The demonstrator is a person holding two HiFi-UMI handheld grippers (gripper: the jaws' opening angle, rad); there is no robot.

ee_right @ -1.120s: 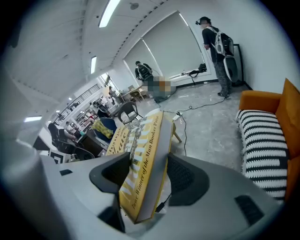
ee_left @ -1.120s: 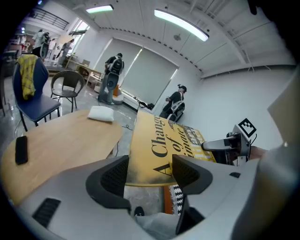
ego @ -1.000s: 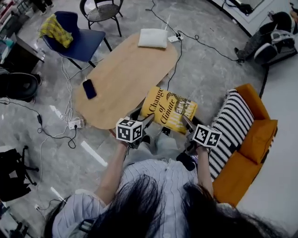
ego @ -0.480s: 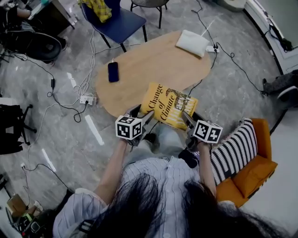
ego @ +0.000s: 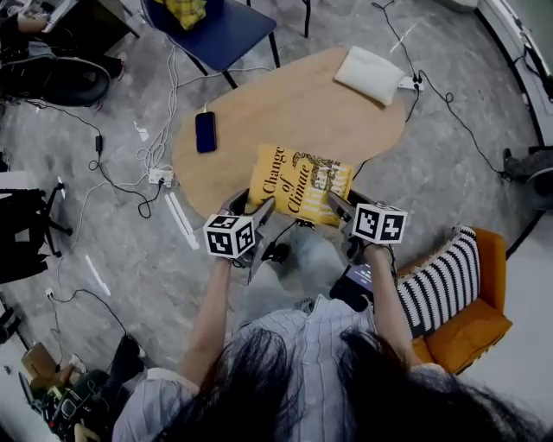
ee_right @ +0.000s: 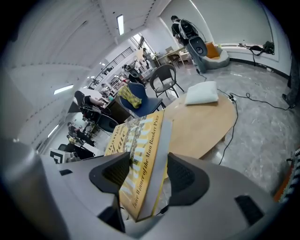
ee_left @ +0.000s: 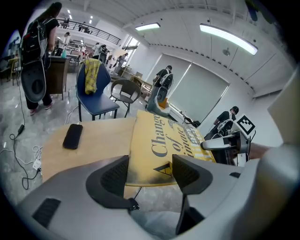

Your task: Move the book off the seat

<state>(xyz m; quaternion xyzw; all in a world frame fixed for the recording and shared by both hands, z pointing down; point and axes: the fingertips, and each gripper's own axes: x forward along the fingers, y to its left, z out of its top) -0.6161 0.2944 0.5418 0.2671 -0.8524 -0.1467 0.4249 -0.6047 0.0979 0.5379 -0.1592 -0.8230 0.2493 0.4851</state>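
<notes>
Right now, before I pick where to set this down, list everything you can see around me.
book: one, yellow, over the table's near edge
table: one, light wood, oval, ahead
phone: one, black, on the table's left part
pillow: one, white, at the table's far end
chair: one, blue, beyond the table
cloth: one, yellow, on the chair
sofa: one, orange, at right
cushion: one, black-and-white striped, on the sofa
cables: several, on the floor left of the table
left tongs: grey, at the book's near-left corner, grip unclear
right tongs: grey, shut on the book's right edge
</notes>
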